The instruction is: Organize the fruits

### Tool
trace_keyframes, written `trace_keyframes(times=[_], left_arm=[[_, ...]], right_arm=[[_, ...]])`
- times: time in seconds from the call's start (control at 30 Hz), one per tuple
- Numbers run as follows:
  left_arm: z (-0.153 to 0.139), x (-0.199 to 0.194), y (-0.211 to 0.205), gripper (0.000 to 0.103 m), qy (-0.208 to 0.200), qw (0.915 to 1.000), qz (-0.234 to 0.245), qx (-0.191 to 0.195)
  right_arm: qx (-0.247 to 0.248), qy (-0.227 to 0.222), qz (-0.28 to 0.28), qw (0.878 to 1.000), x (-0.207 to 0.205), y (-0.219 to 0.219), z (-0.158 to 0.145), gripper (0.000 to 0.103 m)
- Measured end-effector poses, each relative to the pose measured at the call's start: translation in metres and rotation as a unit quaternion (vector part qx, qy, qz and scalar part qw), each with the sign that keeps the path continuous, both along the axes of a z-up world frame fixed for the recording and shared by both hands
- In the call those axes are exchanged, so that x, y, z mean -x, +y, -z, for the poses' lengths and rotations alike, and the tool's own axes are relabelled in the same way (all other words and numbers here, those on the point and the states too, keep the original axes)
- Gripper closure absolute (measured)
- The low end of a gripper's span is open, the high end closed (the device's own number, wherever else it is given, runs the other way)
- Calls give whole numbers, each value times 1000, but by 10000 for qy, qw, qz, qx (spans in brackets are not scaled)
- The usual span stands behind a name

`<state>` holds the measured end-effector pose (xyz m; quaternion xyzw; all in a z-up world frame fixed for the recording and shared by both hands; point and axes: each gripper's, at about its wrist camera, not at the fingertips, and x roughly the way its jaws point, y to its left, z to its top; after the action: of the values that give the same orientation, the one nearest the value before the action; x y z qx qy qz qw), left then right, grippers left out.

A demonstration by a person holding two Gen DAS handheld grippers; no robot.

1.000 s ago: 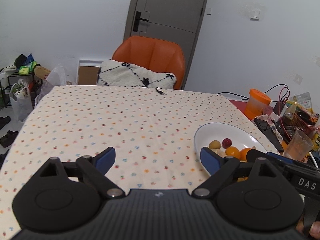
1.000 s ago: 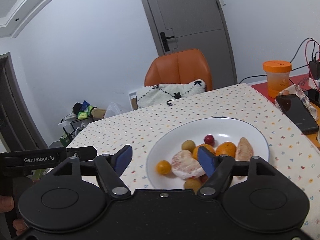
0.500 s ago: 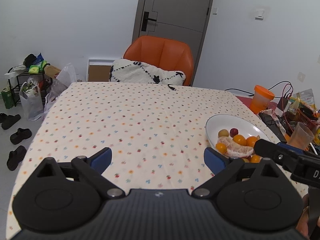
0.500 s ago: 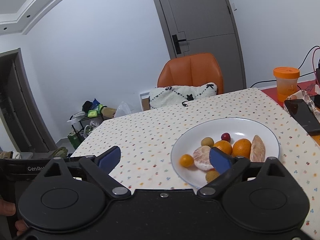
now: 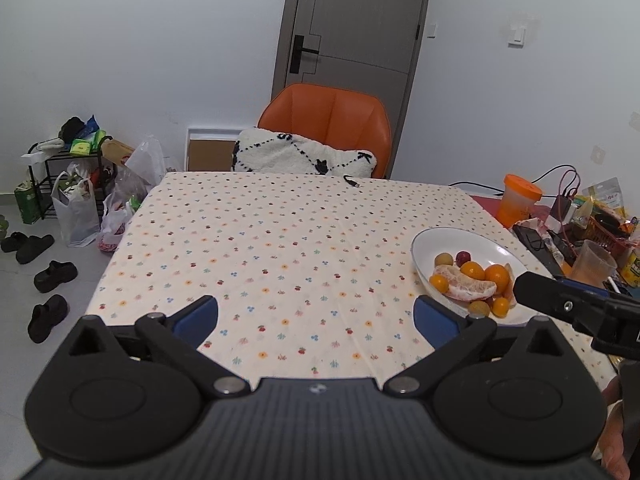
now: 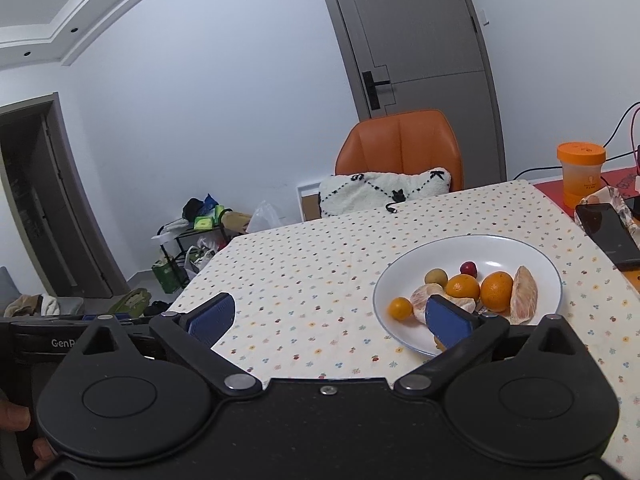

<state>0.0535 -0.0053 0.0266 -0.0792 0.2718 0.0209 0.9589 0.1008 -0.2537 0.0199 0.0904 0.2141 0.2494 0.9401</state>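
The right gripper (image 6: pixel 328 318) is hovering with its jaws spread wide and holding nothing, and the white plate (image 6: pixel 532 254) of fruit is lying just ahead of and beyond its right-hand finger, whose blue pad is overlapping the plate's near rim in the right wrist view. The left gripper (image 5: pixel 316 318) is likewise gaping wide and empty, with the same plate (image 5: pixel 420 256) sitting off beyond its right finger, clearly farther to the side; so the right hand looks the nearer one for any pick.

On the plate, a peeled pomelo segment (image 6: pixel 524 294) is lying with its long axis running away from the jaws, roughly along the fingers' line, at the right of the pile. Two mandarins (image 6: pixel 496 290) are sitting just left of it, a second peeled segment (image 6: pixel 428 298) is partly hiding behind the right finger, a kumquat (image 6: pixel 400 307) is nearest the gap between the jaws, and a pale longan-like fruit (image 6: pixel 436 277) and a small red fruit (image 6: pixel 468 269) are resting at the far side.

The flower-print tablecloth (image 5: pixel 280 248) ahead of both jaws is lying bare and fairly flat. Beyond it an orange chair (image 5: pixel 328 128) holding a white cushion (image 5: pixel 296 156) is standing at a grey door (image 5: pixel 360 20); an orange-lidded cup (image 6: pixel 580 174) and a phone (image 6: pixel 608 232) are sitting right of the plate.
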Motion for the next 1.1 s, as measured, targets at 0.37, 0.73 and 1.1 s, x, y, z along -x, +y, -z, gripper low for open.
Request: trace_keyframes(times=[0.37,0.73,1.1], left_arm=[[-8,29,-4,0,17,9999,103,-112],[-11,55,1,0,70,9998,17,-185],[-11,63,4,0,45,9998,-33,-186]], right_arm=[[51,20,-106,9999,25,-11,-11,0],[239,257,-324,9989,40,-12,-10,0],[313,275,-399,9983,47,-9,-8,0]])
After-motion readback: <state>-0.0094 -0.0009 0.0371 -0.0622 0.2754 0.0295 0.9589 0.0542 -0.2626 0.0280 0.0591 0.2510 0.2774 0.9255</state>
